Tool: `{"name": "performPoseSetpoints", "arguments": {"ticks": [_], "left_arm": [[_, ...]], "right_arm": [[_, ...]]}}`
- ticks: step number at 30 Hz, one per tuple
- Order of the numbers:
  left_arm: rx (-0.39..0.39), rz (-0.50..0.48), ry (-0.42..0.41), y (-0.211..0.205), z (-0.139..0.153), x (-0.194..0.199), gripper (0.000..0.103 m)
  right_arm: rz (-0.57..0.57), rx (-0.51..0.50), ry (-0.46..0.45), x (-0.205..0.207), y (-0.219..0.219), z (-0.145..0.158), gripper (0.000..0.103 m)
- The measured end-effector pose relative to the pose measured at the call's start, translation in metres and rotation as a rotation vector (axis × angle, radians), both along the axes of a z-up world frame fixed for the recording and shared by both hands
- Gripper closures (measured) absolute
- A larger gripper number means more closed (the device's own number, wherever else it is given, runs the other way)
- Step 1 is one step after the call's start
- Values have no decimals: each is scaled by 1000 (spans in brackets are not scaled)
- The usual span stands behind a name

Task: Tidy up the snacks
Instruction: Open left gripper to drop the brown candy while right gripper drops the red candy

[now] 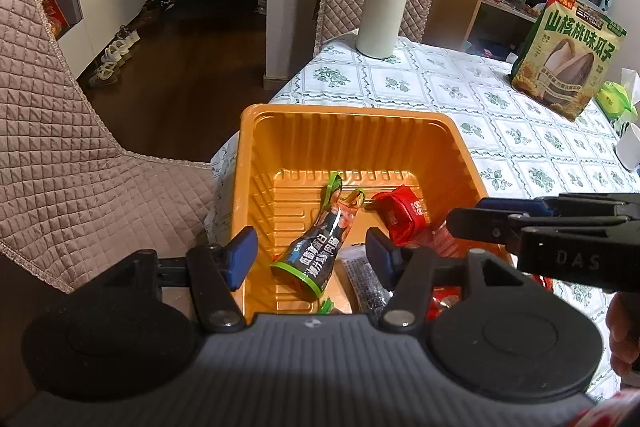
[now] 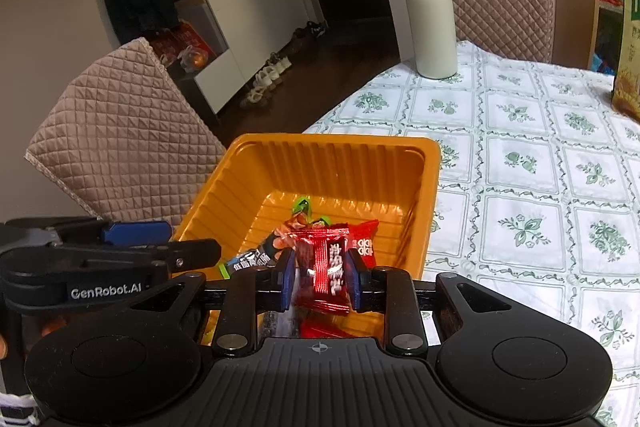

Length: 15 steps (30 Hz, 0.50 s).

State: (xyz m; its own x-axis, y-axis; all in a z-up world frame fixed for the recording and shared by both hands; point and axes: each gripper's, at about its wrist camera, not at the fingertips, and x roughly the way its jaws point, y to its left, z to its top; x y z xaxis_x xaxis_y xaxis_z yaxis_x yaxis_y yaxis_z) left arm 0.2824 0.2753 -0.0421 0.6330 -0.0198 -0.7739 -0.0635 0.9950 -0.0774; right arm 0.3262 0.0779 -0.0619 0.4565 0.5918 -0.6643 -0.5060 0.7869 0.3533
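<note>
Red snack packet [image 2: 326,269] upright between right gripper [image 2: 320,277] pads, jaws part-open, grip unclear; orange tray [image 2: 332,147] directly below. Left gripper [image 1: 308,257] half-open, empty, alongside.

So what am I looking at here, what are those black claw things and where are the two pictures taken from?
They are two hand-held grippers, each carried by a person, with a camera looking along its fingers. One picture is from the left gripper, whose fingers stand open and empty above an orange tray. The other is from the right gripper, with a red snack packet between its fingers; the pictures do not show whether it is gripped. In the tray lie a black and green packet and other red packets. A white flask stands on the flowered tablecloth.
</note>
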Motion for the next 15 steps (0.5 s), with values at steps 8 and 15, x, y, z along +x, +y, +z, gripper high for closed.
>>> {"name": "performPoseSetpoints", "arguments": {"ticks": [8,15], "left_arm": [[-7,9,-6,-2,7,-15,40],[-22,3,-23,-10,16,-36,38]], "right_arm": [[-2,18,-11,-9,-8,5,50],[-1,4,-32,-26,-18,9,42]]}}
